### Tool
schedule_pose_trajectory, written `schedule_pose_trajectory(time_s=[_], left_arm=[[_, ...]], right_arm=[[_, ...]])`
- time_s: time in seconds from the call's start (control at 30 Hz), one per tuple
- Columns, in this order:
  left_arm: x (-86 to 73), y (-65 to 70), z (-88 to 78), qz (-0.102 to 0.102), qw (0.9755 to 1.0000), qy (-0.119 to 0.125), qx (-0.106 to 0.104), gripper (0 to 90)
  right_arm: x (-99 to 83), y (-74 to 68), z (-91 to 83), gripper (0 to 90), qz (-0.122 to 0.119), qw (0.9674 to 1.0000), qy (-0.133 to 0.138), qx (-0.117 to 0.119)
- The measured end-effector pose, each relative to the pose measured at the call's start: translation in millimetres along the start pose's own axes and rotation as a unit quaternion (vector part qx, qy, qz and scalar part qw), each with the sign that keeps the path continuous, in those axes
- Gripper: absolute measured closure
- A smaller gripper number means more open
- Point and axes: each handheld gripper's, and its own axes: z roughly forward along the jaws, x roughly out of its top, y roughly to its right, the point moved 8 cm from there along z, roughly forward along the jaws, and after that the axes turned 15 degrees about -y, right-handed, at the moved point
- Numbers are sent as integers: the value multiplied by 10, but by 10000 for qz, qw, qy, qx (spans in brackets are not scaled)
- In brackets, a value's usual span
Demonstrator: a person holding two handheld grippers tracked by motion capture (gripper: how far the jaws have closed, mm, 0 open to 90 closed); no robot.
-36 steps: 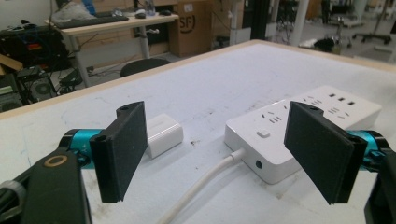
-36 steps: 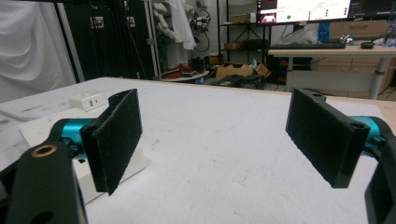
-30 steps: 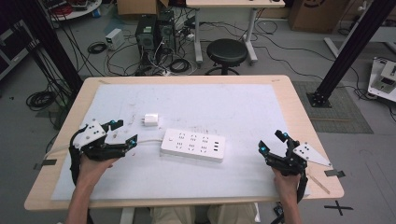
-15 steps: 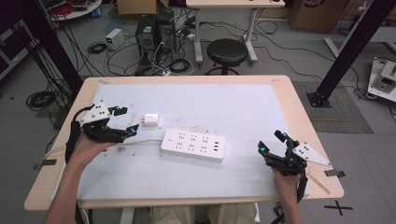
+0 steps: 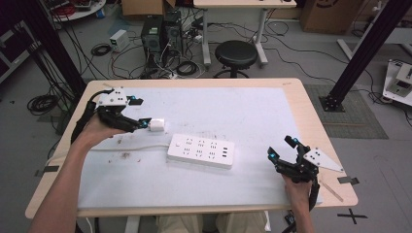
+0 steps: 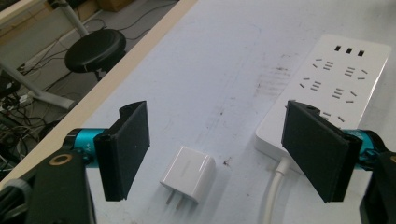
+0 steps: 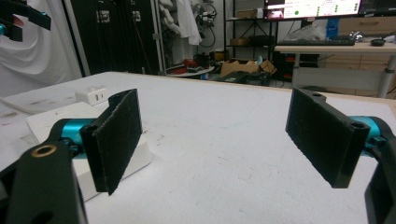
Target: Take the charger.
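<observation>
We see a small white charger cube point(image 6: 187, 173), smooth plastic with rounded corners and two metal prongs, lying on its side on the matte white mat point(image 5: 243, 111) at the left of the table. Just to its right lies a flat rectangular white power strip point(image 5: 200, 151), glossy, with rows of slotted sockets and three small ports at one end; its thick white cord point(image 5: 121, 147) runs leftward across the mat. The mat is scuffed with grey streaks, and the pale wooden table point(image 5: 320, 126) shows round its edges.

Our left gripper point(image 6: 224, 149) hovers over the cube with its two black, foam-faced pads wide apart. The jaws have just been closing a little, yet the cube sits between them untouched, with clear mat showing on either side of it.

Our right gripper point(image 5: 282, 147) rests at the near right corner of the table, well apart from the strip. Its coarse black pads point(image 7: 116, 135) are spread wide with nothing between them, and teal metal collars show behind them.
</observation>
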Motion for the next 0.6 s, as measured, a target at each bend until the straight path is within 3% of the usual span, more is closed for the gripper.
schedule_pose_trajectory(time_s=[0.17, 0.2, 0.33, 0.47, 0.6], left_arm=[[17, -85, 81, 174, 9995, -226, -107, 238], [17, -134, 124, 262, 9988, -372, -155, 238], [3, -189, 197, 319, 9980, -486, -251, 238], [-79, -229, 349, 522, 9946, -774, -464, 238], [-152, -244, 511, 552, 9918, -949, -658, 239]], right_arm=[[1, 3, 2, 189, -11, 10000, -3, 7], [0, 2, 1, 189, -15, 10000, -5, 18], [-1, -4, -2, 189, 7, 10000, -2, 9], [-2, -2, 0, 189, 1, 10000, -13, -4], [-4, -11, 4, 189, 1, 10000, -39, 10]])
